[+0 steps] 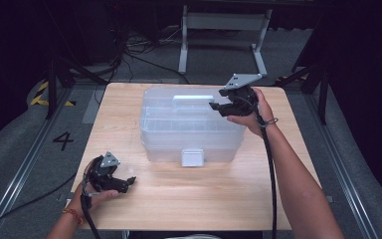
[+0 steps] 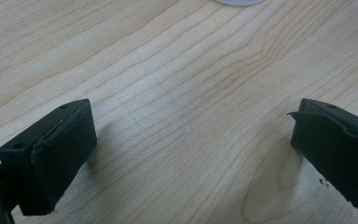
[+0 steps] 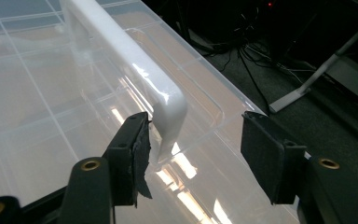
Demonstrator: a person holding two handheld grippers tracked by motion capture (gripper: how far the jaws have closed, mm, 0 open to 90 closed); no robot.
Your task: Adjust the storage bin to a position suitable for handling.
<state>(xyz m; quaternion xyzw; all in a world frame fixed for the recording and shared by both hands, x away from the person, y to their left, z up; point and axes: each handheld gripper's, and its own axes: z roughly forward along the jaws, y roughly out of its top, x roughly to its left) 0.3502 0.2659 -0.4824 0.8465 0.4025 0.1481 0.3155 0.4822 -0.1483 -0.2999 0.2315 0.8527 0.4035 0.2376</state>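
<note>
My right gripper [image 1: 222, 103] is raised over the far right part of the clear plastic box [image 1: 191, 127], which sits on the middle of the wooden table [image 1: 189, 199]. In the right gripper view, its jaws stand partly apart and straddle the near end of the white handle [image 3: 135, 60] on the box lid. The handle's bent end lies between the jaws, just beside the left pad [image 3: 142, 144], possibly brushing it; I cannot tell whether there is contact. The right pad [image 3: 263, 154] stands well clear of the handle. No grip is established: the jaws press on nothing. The left pad's covering looks frayed at its lower edge.

In the high view the box lid is down, with a white latch [image 1: 192, 157] at the middle of the near wall. Gridded compartments show through the lid; their contents cannot be made out.

My left gripper [image 1: 124, 183] rests low at the near left corner of the table, well apart from the box. In the left gripper view its jaws stand wide over bare wood grain, with nothing between them.

Beyond the table, cables and a grey metal frame [image 1: 224, 35] lie on the dark floor.
</note>
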